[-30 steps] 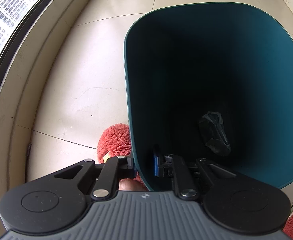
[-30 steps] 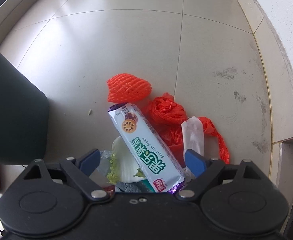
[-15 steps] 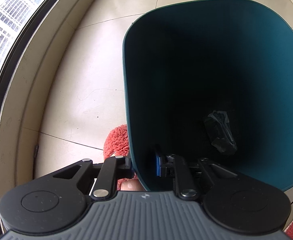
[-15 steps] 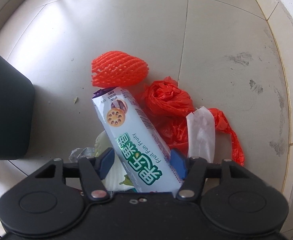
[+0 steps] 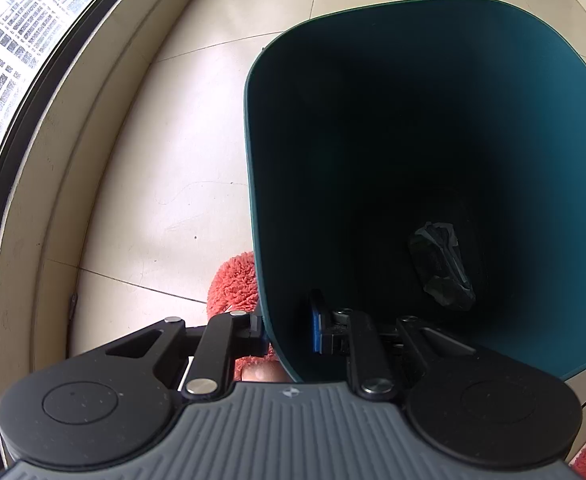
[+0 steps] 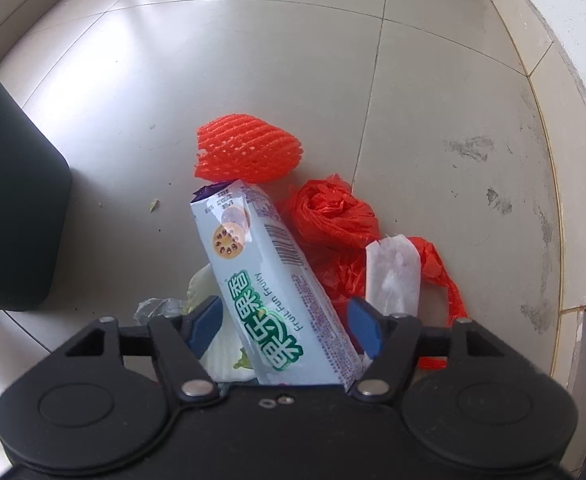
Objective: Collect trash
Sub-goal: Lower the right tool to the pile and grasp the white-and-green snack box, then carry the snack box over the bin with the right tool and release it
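Observation:
In the left wrist view my left gripper point(image 5: 287, 328) is shut on the near rim of the dark teal bin point(image 5: 413, 80), one finger outside and one inside. A crumpled black bag point(image 5: 441, 268) lies at the bin's bottom. In the right wrist view my right gripper point(image 6: 285, 326) straddles a white and green biscuit packet point(image 6: 261, 272); its jaws are opening and the left pad stands clear of it. Around the packet on the floor lie an orange foam net point(image 6: 249, 152), a red plastic bag point(image 6: 333, 220), a white paper wrapper point(image 6: 391, 276) and a cabbage leaf point(image 6: 221, 356).
The bin's outer wall point(image 6: 13, 220) stands left of the trash pile. A person's foot in a fuzzy red slipper point(image 5: 235, 284) sits beside the bin. A window point(image 5: 13, 60) runs along the left; a wall base point(image 6: 573, 160) borders the tiled floor at the right.
The right jaws closed in on the biscuit packet, then spread again; the packet has tilted more upright in the picture. The left gripper keeps its hold on the bin rim.

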{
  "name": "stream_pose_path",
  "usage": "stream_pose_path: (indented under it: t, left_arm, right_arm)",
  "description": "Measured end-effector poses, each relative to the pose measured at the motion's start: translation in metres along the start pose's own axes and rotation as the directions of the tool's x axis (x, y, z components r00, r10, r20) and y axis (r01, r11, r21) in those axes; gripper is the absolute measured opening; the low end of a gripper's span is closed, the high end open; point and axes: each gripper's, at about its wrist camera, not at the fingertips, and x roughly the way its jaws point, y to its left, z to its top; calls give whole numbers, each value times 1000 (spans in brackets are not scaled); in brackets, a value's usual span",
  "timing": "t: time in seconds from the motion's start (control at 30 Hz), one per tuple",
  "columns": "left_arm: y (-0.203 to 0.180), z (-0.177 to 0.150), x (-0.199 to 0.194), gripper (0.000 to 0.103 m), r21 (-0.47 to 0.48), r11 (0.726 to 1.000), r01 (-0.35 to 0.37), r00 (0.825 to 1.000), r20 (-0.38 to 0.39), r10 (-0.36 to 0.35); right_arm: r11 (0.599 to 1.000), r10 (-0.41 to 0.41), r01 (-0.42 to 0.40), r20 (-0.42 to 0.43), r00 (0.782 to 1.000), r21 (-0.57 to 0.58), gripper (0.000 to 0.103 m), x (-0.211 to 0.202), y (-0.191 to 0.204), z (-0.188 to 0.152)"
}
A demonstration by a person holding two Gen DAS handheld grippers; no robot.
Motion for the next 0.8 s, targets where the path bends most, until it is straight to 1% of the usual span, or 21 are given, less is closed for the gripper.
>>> stream_pose_path:
  t: [0.07,0.13,0.17,0.23,0.27,0.3,0.33,0.37,0.5,0.57,0.6,0.7,0.8]
  left_arm:
    - [0,0,0,18,3,1000,2,1000,1,-2]
    - [0,0,-1,18,6,1000,2,1000,3,-2]
    - [0,0,-1,18,7,1000,3,1000,4,-3]
    - [0,0,-2,18,10,1000,4,1000,5,-4]
    - [0,-1,-2,18,11,1000,4,1000,6,-4]
    - [0,-1,-2,18,12,1000,5,1000,7,-5]
    - [0,-1,-2,18,13,1000,6,1000,8,-6]
    - [0,-1,-3,18,15,1000,7,1000,10,-7]
    - [-1,-3,-4,18,22,1000,5,1000,19,-6]
    - [-1,-3,-5,18,23,1000,5,1000,22,-5]
    - [-1,-3,-5,18,24,1000,5,1000,25,-6]
    - [-2,-4,-6,18,24,1000,7,1000,28,-8]
    - [-2,-5,-7,18,27,1000,5,999,34,-6]
  right_arm:
    - [1000,-12,12,-13,1000,-2,73,9,1,3]
    - [1000,6,-6,-33,999,-20,74,17,5,2]
    - [999,9,-11,-47,999,-43,75,21,9,1]
    - [996,-14,10,-47,999,-87,74,27,16,-1]
    - [995,-23,19,-41,999,-98,70,27,18,-2]
    - [995,-31,27,-37,999,-97,69,27,19,-2]
    - [996,-31,27,-35,999,-86,63,27,17,-1]
    - [997,-22,19,-35,999,-68,60,24,15,-1]
    - [1000,1,-1,-21,1000,-28,55,8,8,-5]
    - [1000,-8,8,-6,1000,-15,51,-2,7,-8]
    - [1000,-10,10,2,1000,-12,51,-10,6,-9]
    - [998,-55,57,36,998,-34,50,-33,8,-13]
    - [998,-60,61,67,996,-20,49,-60,5,-13]
